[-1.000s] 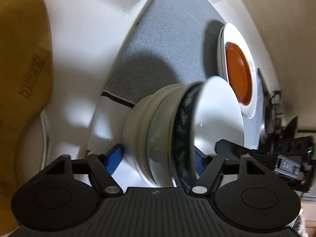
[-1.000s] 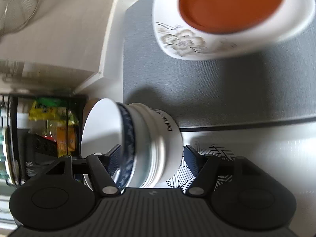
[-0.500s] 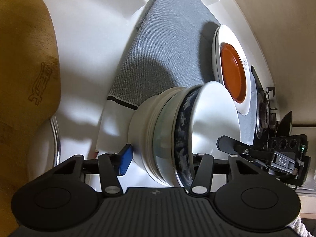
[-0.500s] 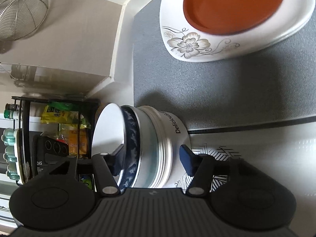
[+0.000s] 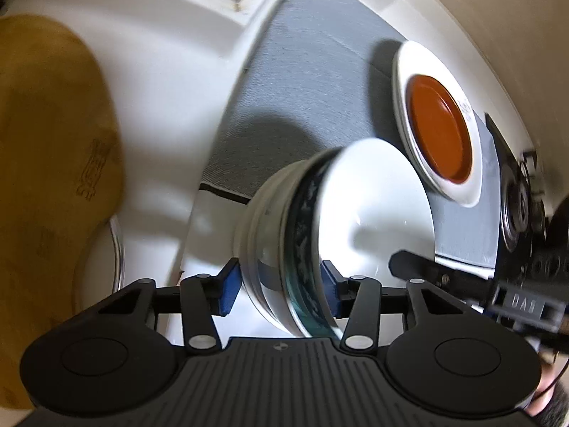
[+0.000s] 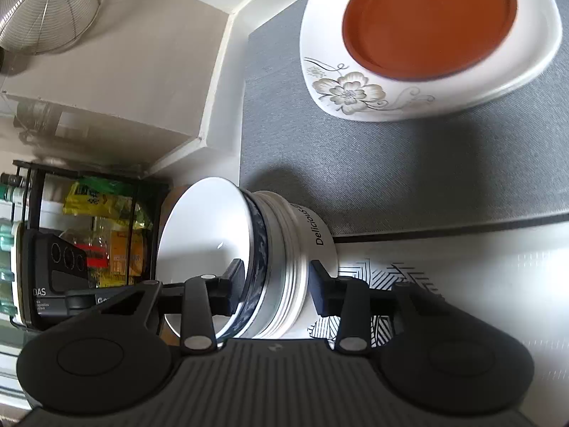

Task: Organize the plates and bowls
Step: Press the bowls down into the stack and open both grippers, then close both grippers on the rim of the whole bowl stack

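1. A stack of bowls [image 5: 320, 235] [image 6: 263, 256] stood nested together, seen side-on in both wrist views: white bowls below, one printed "Delicious", then a dark blue patterned bowl, with a plain white bowl on top.
2. A white plate [image 6: 444, 82] [image 5: 402, 82] with a grey flower design lay on the grey mat [image 6: 409, 163] [image 5: 302, 89], apart from the stack.
3. A brown-orange plate [image 6: 430, 17] [image 5: 439, 126] rested inside the white plate.

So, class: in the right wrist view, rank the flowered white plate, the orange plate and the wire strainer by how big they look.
1. Flowered white plate
2. Orange plate, lying on it
3. Wire strainer, though it is farther away and partly cropped, so unsure
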Demonstrator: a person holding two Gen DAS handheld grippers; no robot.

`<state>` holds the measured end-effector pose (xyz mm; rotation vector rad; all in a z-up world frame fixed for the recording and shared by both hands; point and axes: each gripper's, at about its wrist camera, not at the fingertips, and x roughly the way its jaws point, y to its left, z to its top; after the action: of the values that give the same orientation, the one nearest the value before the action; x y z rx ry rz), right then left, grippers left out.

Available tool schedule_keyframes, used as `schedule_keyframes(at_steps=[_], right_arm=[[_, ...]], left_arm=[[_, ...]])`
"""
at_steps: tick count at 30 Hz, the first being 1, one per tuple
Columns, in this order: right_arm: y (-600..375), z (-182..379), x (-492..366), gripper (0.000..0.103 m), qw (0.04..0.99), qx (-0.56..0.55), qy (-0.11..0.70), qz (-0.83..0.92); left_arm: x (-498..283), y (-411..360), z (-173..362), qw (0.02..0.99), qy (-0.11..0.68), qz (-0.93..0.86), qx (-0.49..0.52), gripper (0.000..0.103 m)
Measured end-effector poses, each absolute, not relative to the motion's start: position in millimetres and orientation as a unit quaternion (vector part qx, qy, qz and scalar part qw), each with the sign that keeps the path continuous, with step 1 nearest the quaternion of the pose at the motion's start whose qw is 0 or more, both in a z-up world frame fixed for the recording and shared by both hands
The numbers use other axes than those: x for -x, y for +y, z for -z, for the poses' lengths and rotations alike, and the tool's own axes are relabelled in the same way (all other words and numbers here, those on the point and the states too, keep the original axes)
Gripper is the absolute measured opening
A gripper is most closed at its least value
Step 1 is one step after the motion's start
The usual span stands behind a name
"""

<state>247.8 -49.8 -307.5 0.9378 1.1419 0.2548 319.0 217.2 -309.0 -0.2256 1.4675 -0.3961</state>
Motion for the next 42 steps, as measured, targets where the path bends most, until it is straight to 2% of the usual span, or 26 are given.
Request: schedule_keyframes(at_steps=[6,9,10,12,13,14,23,28,34,38,40,42], right_arm=[[-49.4,306.3,-247.1,0.045,0.736,-0.417,0.521,-0.113],[-50.2,307.1,-246.1,0.046,0.735,-0.419,0.521,-0.114],[-49.9,307.3,-245.5,0.046,0.736,-0.419,0.520,-0.113],[-49.2,307.6,-244.6,0.046,0.736,-0.421,0.519,-0.108],[-48.9,307.8,-244.4,0.047,0.738,-0.420,0.519,-0.104],[-48.9,308.0,-244.2,0.048,0.738,-0.418,0.519,-0.103],[-41.8,312.0,-246.2,0.054,0.735,-0.414,0.528,-0.099],[-38.4,312.9,-247.8,0.054,0.734,-0.411,0.532,-0.096],[-34.8,312.7,-250.6,0.055,0.735,-0.404,0.537,-0.093],[-32.1,312.4,-251.9,0.057,0.736,-0.395,0.541,-0.095],[-30.8,312.3,-252.7,0.057,0.736,-0.395,0.542,-0.094],[-30.2,312.4,-252.9,0.057,0.735,-0.396,0.542,-0.094]], left_arm=[[-319.0,209.0,308.7,0.728,0.657,0.174,0.085,0.051],[-318.8,212.0,311.6,0.727,0.657,0.176,0.093,0.055],[-318.5,210.4,312.1,0.730,0.655,0.176,0.086,0.060],[-316.3,205.9,310.9,0.743,0.645,0.168,0.061,0.077],[-315.0,203.7,310.5,0.750,0.639,0.165,0.048,0.090],[-314.3,202.1,310.0,0.754,0.634,0.166,0.037,0.096],[-307.6,196.3,295.6,0.790,0.578,0.204,-0.023,0.095],[-310.8,194.4,302.4,0.782,0.588,0.200,-0.049,0.092],[-310.8,197.9,298.4,0.788,0.580,0.203,-0.045,0.093],[-310.3,202.0,289.8,0.794,0.569,0.213,-0.021,0.102],[-311.0,202.3,287.1,0.793,0.568,0.218,-0.013,0.102],[-310.5,203.2,285.3,0.800,0.565,0.203,-0.011,0.096]])
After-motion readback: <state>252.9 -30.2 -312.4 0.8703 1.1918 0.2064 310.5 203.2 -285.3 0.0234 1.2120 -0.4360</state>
